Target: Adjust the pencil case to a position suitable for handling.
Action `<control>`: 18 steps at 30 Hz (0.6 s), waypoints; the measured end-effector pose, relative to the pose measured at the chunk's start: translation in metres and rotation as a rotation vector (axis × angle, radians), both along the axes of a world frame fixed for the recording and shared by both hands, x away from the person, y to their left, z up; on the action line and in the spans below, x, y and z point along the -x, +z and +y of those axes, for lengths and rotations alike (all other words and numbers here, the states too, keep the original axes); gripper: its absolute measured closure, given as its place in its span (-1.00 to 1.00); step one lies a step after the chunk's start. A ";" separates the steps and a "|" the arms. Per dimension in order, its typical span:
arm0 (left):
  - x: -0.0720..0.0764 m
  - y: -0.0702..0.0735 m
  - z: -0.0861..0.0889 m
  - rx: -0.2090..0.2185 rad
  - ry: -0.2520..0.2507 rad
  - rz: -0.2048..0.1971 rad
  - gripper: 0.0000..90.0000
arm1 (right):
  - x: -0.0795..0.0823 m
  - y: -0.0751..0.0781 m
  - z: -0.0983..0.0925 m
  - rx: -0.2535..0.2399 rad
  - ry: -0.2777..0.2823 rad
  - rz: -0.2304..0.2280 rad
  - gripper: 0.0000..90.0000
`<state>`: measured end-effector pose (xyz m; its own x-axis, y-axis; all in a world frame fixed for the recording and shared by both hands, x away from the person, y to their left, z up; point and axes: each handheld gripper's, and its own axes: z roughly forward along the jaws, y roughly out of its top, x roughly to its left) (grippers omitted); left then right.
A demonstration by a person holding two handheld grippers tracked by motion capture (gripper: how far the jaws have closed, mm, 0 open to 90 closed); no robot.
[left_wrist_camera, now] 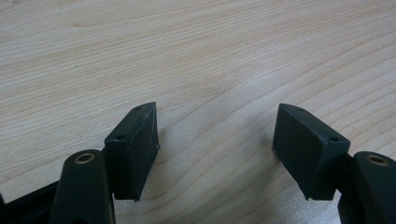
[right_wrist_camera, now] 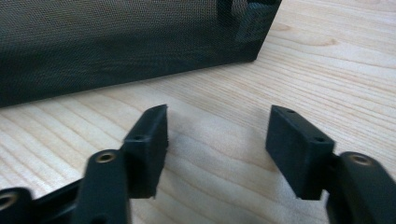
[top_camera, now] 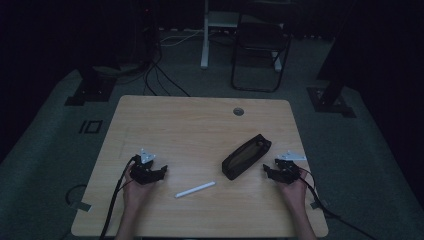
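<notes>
**Dim room, wooden table, grippers apart from pouch and pen**

Lay diagonally right of centre: black mesh pencil pouch. Rested near the table's middle, nearer the front edge: white pen. Sat at near left with jaws parted over bare wood, holding nothing: left gripper. Sat just right of the pouch, also parted and empty: right gripper. Likely risks: nudging the soft pouch sideways, or rolling the slim pen away on a low approach.

Dim lab: rig stands, cables
</notes>
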<state>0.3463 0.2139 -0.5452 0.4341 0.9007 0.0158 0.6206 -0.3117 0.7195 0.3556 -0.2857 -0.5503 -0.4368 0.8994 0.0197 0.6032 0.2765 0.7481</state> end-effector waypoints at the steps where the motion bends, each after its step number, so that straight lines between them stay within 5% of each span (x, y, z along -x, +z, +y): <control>1: 0.000 0.000 0.000 0.000 -0.001 -0.001 -0.29 | 0.000 0.001 0.000 -0.007 0.002 0.003 -0.08; 18: 0.000 -0.001 0.000 0.004 0.003 -0.008 -0.30 | -0.004 0.052 -0.004 -0.063 -0.022 -0.135 -0.03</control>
<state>0.3461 0.2140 -0.5461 0.4315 0.9020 0.0160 0.6158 -0.3074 0.7255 0.3596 -0.2898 -0.4982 -0.4191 0.9078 0.0183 0.5011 0.2144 0.8384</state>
